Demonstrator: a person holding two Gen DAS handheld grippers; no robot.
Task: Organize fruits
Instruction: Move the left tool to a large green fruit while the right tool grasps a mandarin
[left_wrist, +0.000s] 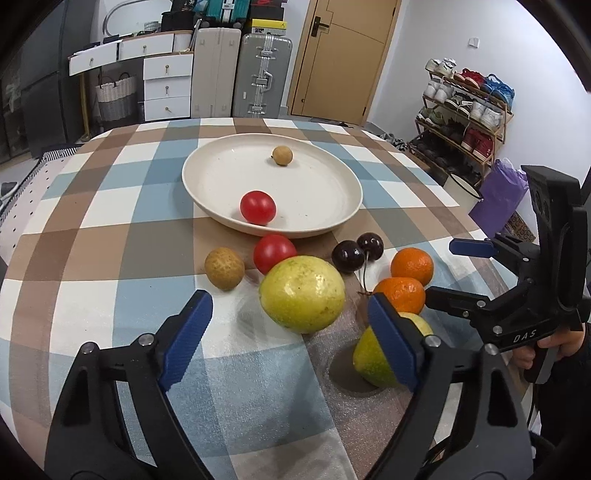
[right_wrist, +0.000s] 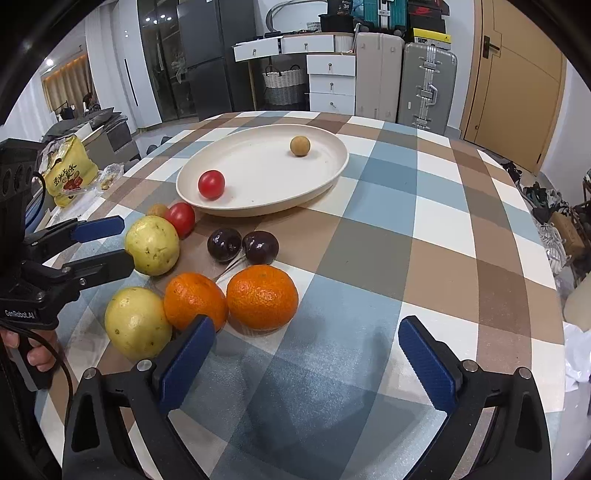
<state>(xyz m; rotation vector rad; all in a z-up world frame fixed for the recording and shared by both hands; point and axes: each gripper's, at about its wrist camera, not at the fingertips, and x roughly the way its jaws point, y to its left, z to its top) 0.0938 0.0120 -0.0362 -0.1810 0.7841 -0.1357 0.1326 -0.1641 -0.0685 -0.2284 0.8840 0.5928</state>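
A cream plate (left_wrist: 207, 192) (right_wrist: 258, 206) holds a red tomato (left_wrist: 258, 207) (right_wrist: 211, 183) and a small brown longan (left_wrist: 282, 155) (right_wrist: 299, 146). In front of it on the checked cloth lie a second tomato (left_wrist: 274, 253), another longan (left_wrist: 224, 268), two dark cherries (left_wrist: 356, 251) (right_wrist: 242, 243), two oranges (left_wrist: 408, 277) (right_wrist: 261, 296) and two yellow-green guavas (left_wrist: 302, 293) (right_wrist: 136, 323). My left gripper (left_wrist: 291, 339) is open, its jaws on either side of the nearer guava. My right gripper (right_wrist: 306, 362) is open and empty, just short of the oranges.
A yellow snack bag (right_wrist: 68, 171) lies at the table's left edge. Suitcases (left_wrist: 258, 74), white drawers (left_wrist: 166, 85), a door (left_wrist: 343, 55) and a shoe rack (left_wrist: 465, 110) stand beyond the table.
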